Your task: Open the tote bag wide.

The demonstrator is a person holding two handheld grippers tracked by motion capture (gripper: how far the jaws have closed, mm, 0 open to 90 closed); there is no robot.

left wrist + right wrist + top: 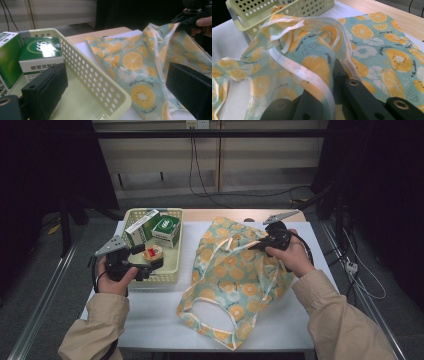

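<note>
A thin bag [235, 280] printed with orange and kiwi slices lies crumpled on the white table top, its handles toward the front edge. My right gripper [267, 241] holds the bag's upper rim off the table. In the right gripper view the jaws [332, 85] are shut on the fabric beside its white hem [294, 67]. My left gripper [147, 261] hovers at the front of a pale yellow perforated basket [172, 265]. Its jaws [117, 92] stand wide open, astride the basket's right wall [95, 80], gripping nothing.
In the basket stand two green and white boxes [165, 230] and lies a small round red and yellow item [152, 252]. The bag [140, 62] spreads right beside the basket. Behind the table are a wooden edge [225, 214], cables and dark stands.
</note>
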